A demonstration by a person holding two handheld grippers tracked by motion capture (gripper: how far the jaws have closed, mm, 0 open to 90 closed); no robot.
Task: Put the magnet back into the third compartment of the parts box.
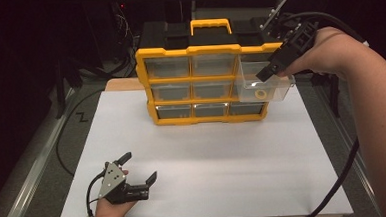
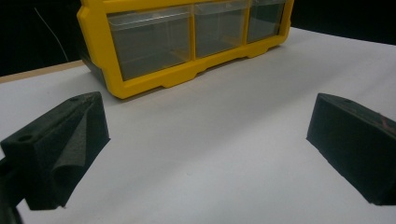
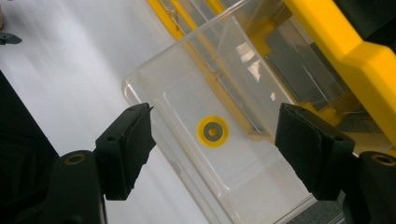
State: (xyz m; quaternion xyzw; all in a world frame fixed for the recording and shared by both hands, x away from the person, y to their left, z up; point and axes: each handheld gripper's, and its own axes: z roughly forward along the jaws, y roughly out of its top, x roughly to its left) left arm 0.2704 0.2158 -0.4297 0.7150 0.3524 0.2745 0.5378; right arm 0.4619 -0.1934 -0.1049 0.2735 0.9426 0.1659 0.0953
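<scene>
A yellow and black organizer (image 1: 199,83) with clear drawers stands at the back middle of the white tabletop (image 1: 209,167). Its top right drawer (image 1: 275,90) is pulled out toward me, and a small yellow ring (image 1: 260,93) lies flat on its floor. My right gripper (image 1: 270,72) hovers above this drawer, open. In the right gripper view its jaws straddle the drawer (image 3: 187,93), with the ring (image 3: 213,131) between them and lower down. My left gripper (image 1: 140,166) rests open near the front left of the table, facing the organizer's bottom row (image 2: 140,84), nothing between its fingers (image 2: 60,149).
The other drawers are pushed in. Black cables trail off the table at the left (image 1: 63,145) and right (image 1: 344,170). A metal rail (image 1: 29,182) runs along the table's left side. Bare white tabletop lies between the organizer and the front edge.
</scene>
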